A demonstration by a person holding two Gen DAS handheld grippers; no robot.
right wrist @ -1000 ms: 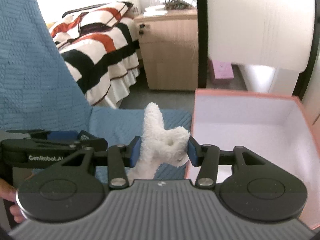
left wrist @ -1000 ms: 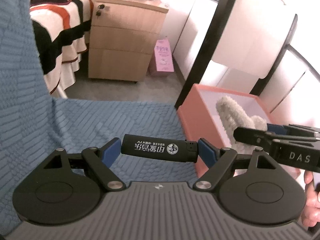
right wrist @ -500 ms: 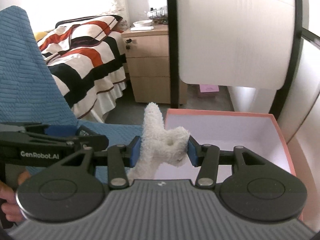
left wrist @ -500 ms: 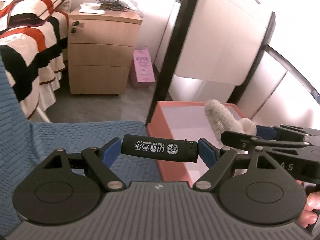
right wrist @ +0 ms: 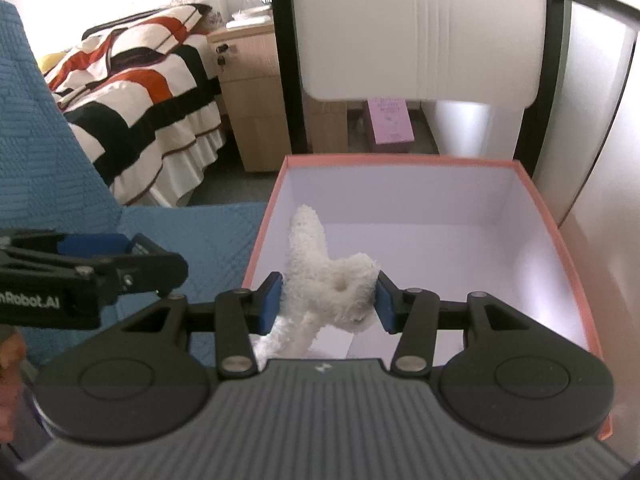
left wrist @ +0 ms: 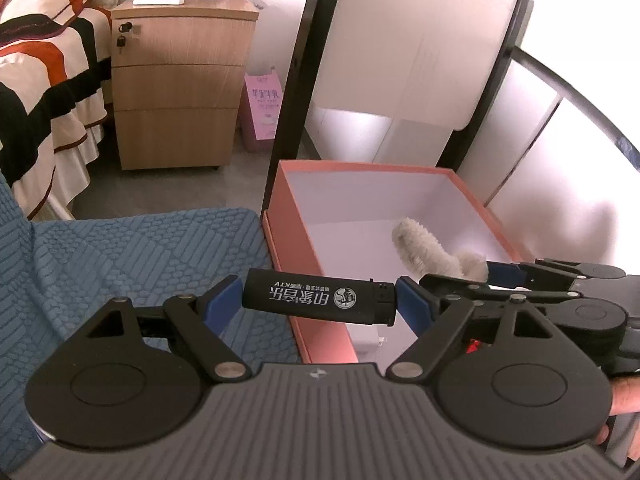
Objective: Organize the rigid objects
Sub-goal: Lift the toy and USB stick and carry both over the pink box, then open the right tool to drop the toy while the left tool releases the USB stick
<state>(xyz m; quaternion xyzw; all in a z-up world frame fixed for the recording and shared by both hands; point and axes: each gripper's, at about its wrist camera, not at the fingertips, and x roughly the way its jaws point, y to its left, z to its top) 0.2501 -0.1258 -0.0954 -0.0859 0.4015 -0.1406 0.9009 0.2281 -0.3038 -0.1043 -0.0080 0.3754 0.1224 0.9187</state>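
My left gripper (left wrist: 318,300) is shut on a black lighter (left wrist: 320,302) with white lettering, held crosswise by its two ends above the near left wall of the orange box (left wrist: 296,264). My right gripper (right wrist: 326,300) is shut on a fluffy white plush piece (right wrist: 324,276), hanging over the inside of the same orange box (right wrist: 560,248), whose lining is white. In the left wrist view, the plush (left wrist: 424,250) and the right gripper (left wrist: 460,276) show at the right. The left gripper (right wrist: 120,260) shows at the left edge of the right wrist view.
The box stands beside a blue textured cushion (left wrist: 120,264). Behind it rise a black frame post (left wrist: 296,80) and a big white roll (right wrist: 420,28). A wooden nightstand (left wrist: 176,96), a pink box (left wrist: 262,116) on the floor and a striped bed (right wrist: 132,92) lie farther back.
Both grippers have moved right toward the box with their loads. The lighter now sits over the box's left wall, and the plush has passed from above the cushion to inside the box rim.
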